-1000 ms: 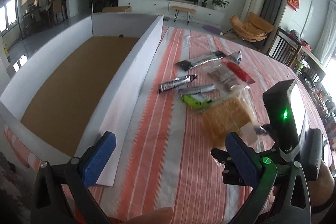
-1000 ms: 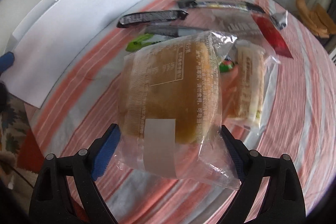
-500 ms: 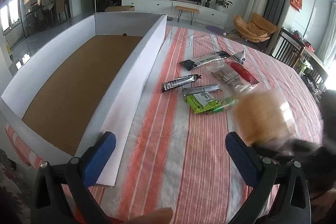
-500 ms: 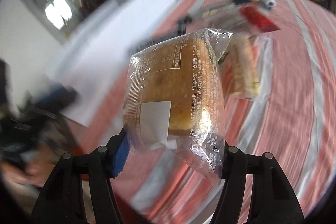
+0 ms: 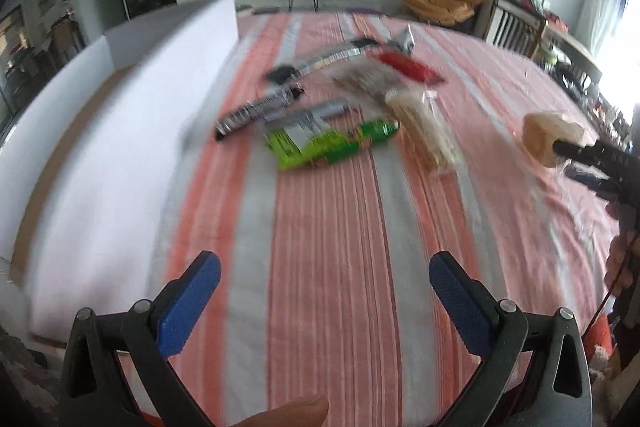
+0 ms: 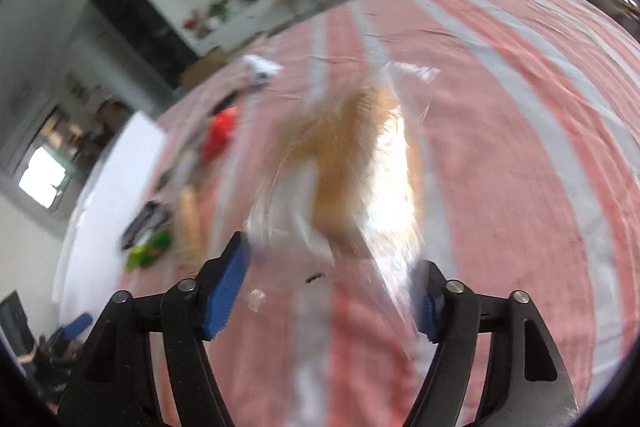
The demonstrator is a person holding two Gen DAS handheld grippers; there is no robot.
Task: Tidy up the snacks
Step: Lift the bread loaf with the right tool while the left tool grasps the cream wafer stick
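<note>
A bread bun in a clear bag [image 6: 352, 171] sits blurred between the jaws of my right gripper [image 6: 326, 291]. The jaws are opening, and the pads do not seem to press on the bag. In the left wrist view the bun [image 5: 548, 139] shows at the tip of the right gripper [image 5: 592, 155], far right over the striped cloth. My left gripper [image 5: 324, 303] is open with nothing in it, low over the cloth. Ahead of it lie a green packet [image 5: 312, 147], a black-silver bar [image 5: 256, 109], a cracker pack [image 5: 424, 123] and a red packet [image 5: 408, 67].
A large white box [image 5: 120, 131] with a brown floor stands along the left of the table. The red-and-grey striped cloth [image 5: 328, 227] covers the table. A person's hand [image 5: 620, 259] shows at the right edge. Chairs and a TV unit stand beyond.
My right gripper swung to the right with the bun and rolled, and its jaws widened after closing on the bag. My left gripper dropped lower and shifted right, toward the snack pile.
</note>
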